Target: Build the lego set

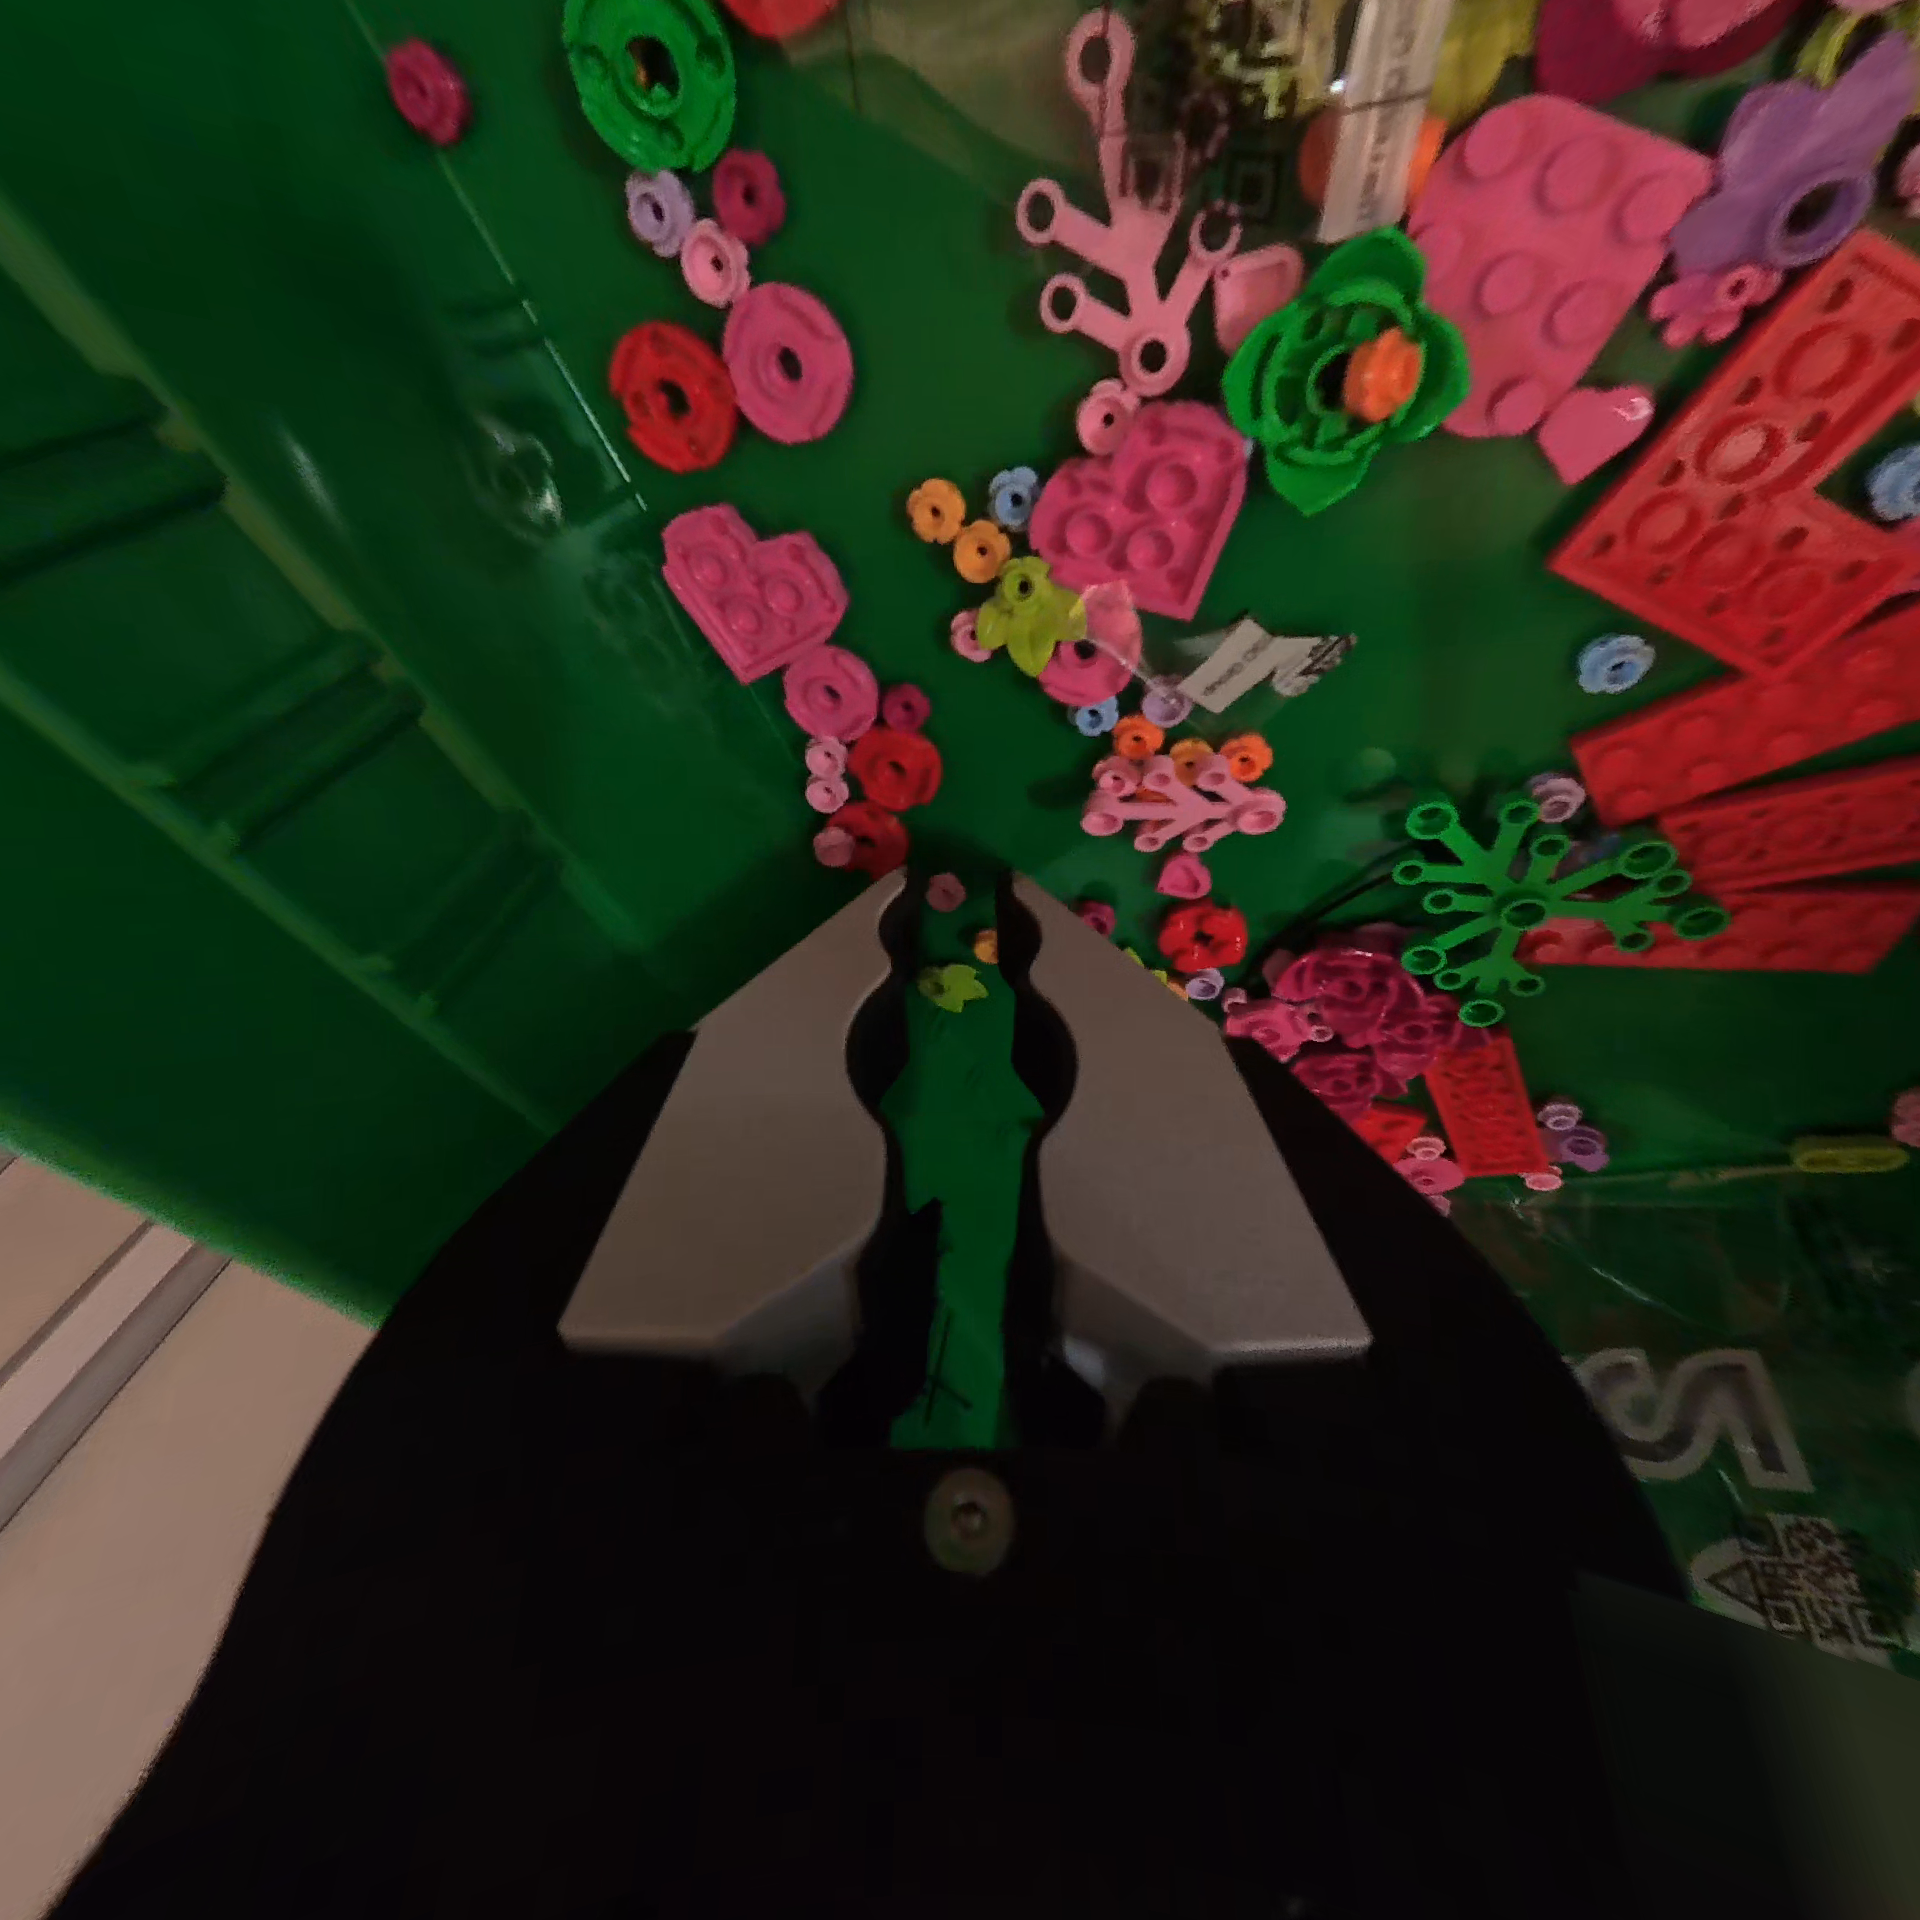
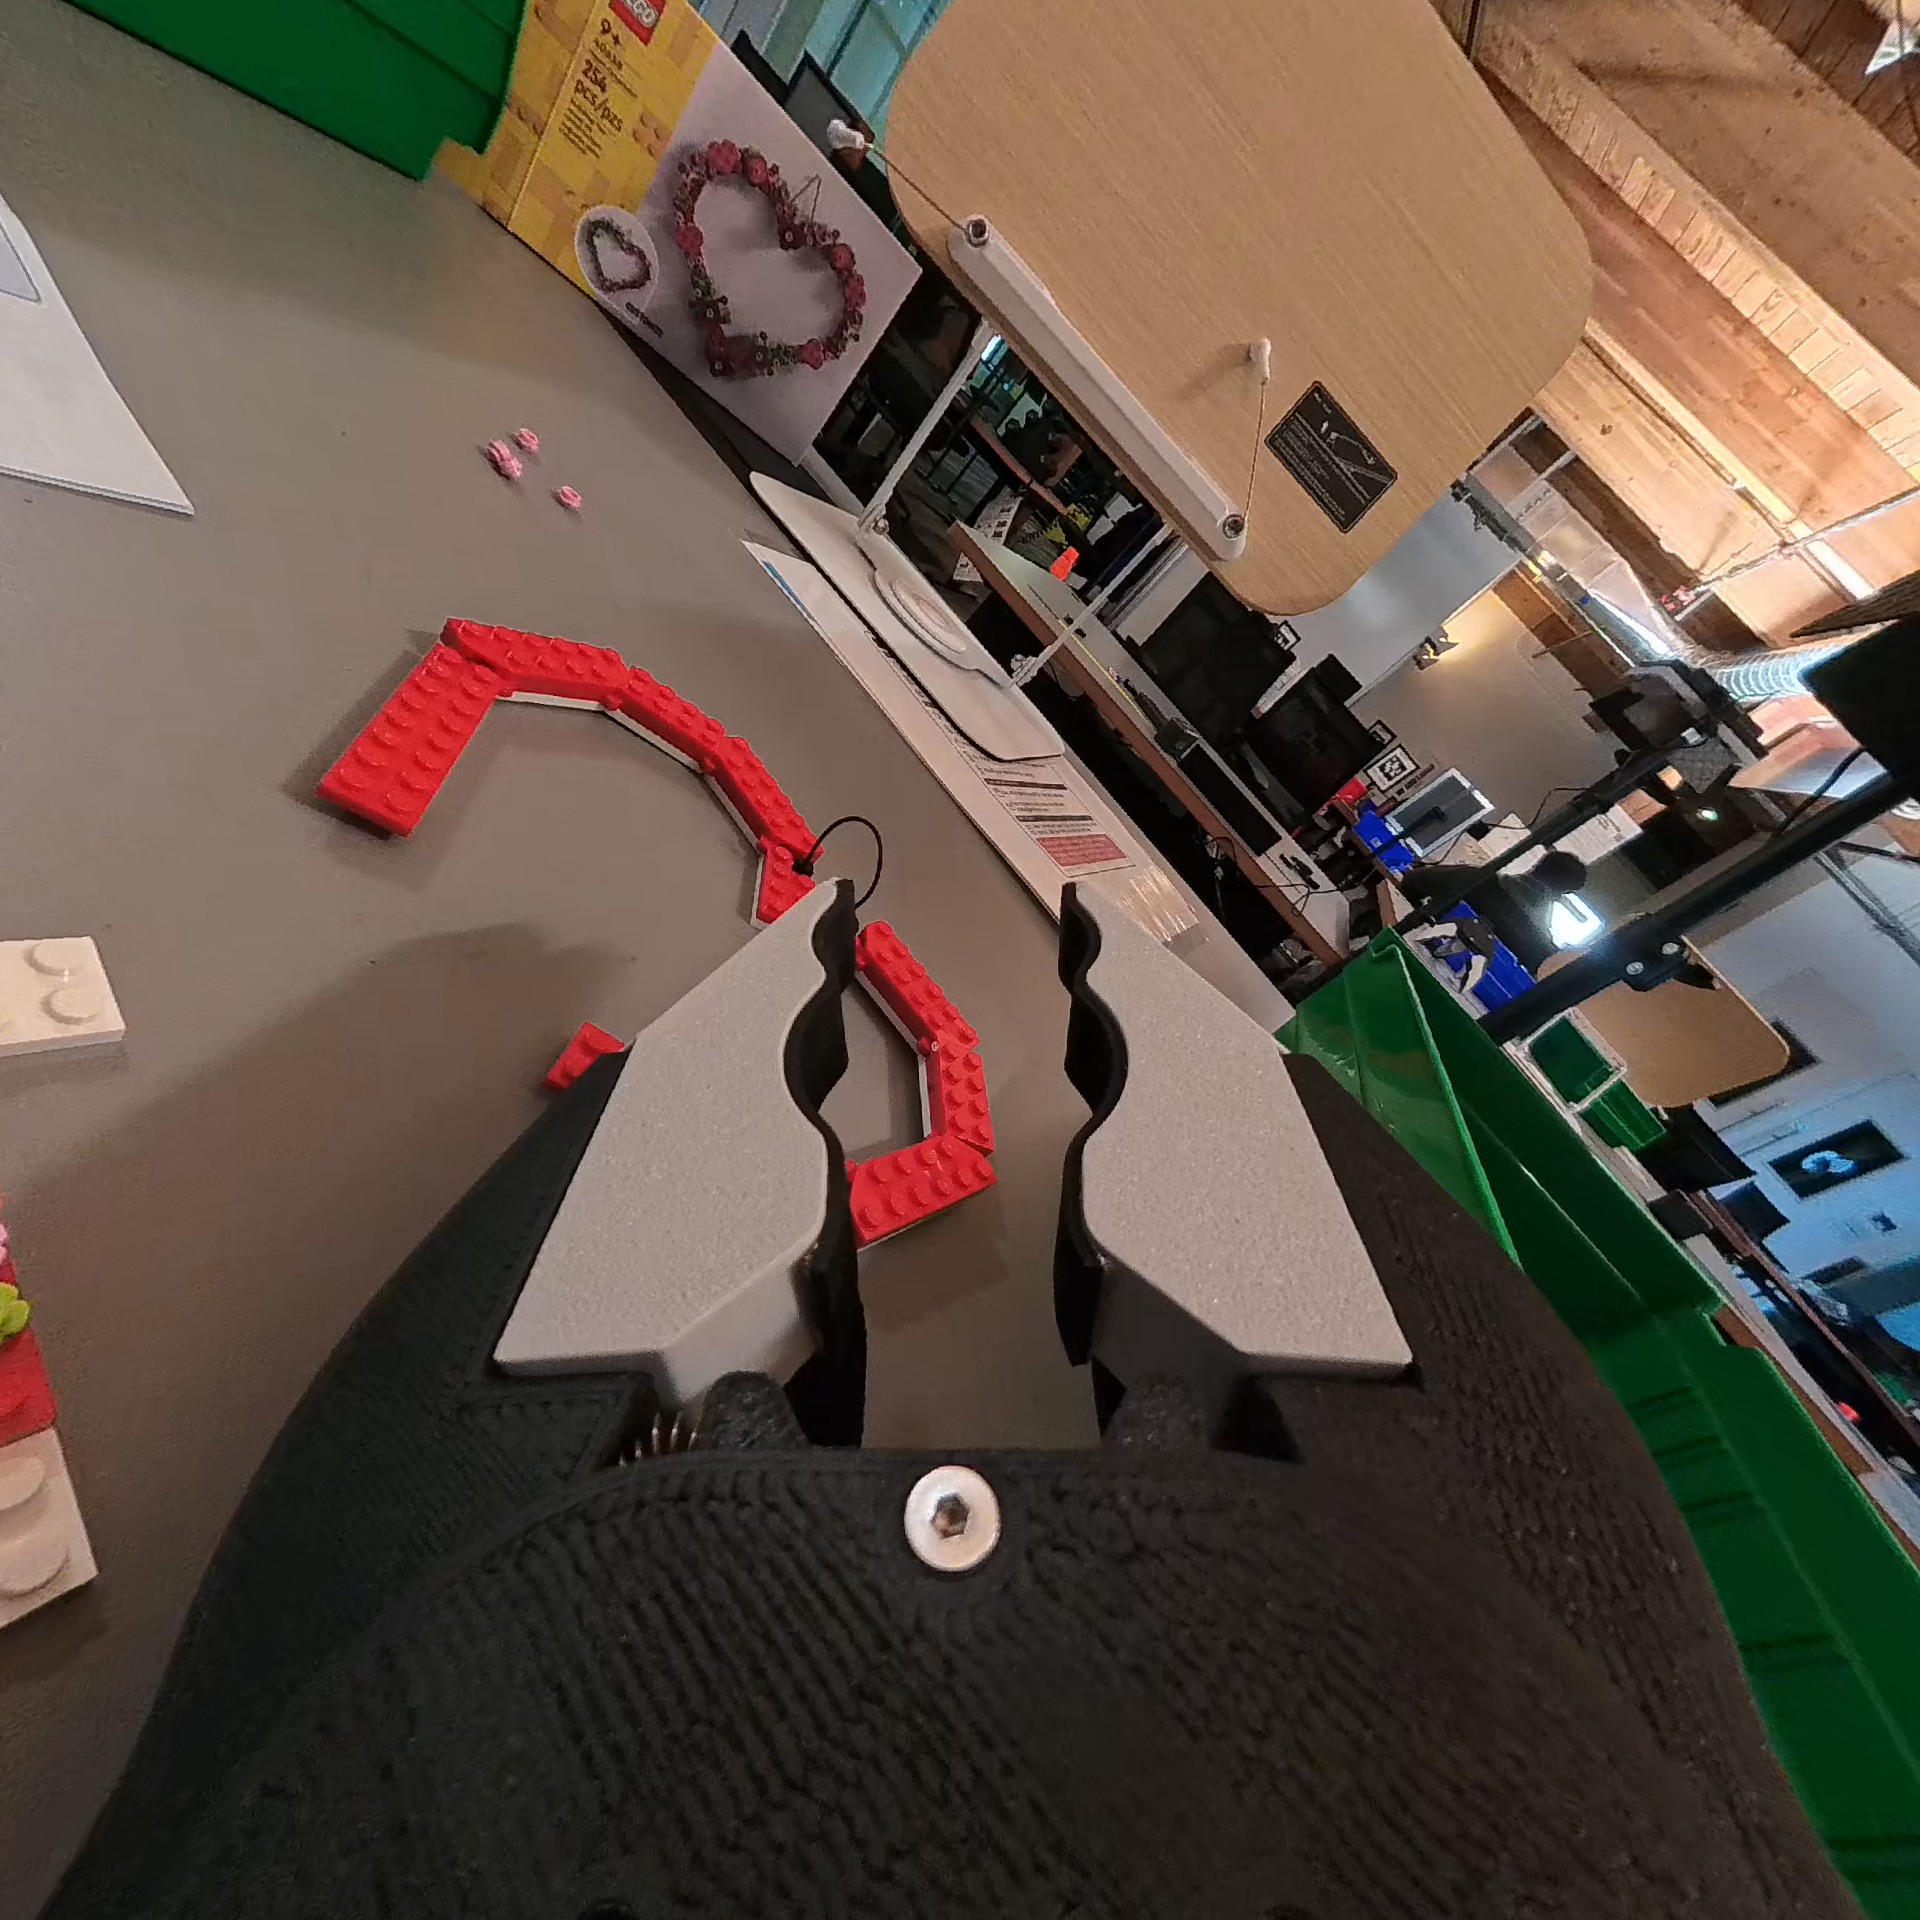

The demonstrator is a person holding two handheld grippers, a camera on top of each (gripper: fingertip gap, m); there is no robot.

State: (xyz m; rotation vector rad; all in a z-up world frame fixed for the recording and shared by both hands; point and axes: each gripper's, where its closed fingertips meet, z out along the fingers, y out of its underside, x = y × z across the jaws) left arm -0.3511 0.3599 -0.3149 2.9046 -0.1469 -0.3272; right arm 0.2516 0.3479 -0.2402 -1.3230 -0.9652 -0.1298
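Observation:
In the left wrist view my left gripper [image 1: 958, 883] hangs low inside a green bin [image 1: 312, 468], its jaws only a narrow gap apart with nothing held. A tiny pink flower stud [image 1: 945, 891] lies on the bin floor just beyond the tips. Loose pieces fill the bin: pink heart plates [image 1: 1138, 520], round red and pink plates [image 1: 790, 364], red wedge plates [image 1: 1766, 540], a green branch piece [image 1: 1527, 914]. In the right wrist view my right gripper [image 2: 956, 904] is open and empty above a part-built red heart frame [image 2: 665, 707] on the grey table.
The set's box [image 2: 665, 197] stands at the table's back. Small pink studs [image 2: 514, 452] lie near it. White plates [image 2: 52, 997] lie at the left edge. A green bin wall [image 2: 1558, 1299] rises at the right. A clear plastic bag [image 1: 1766, 1403] lies in the bin. The left gripper's tips are roughly 60 cm from the right gripper's.

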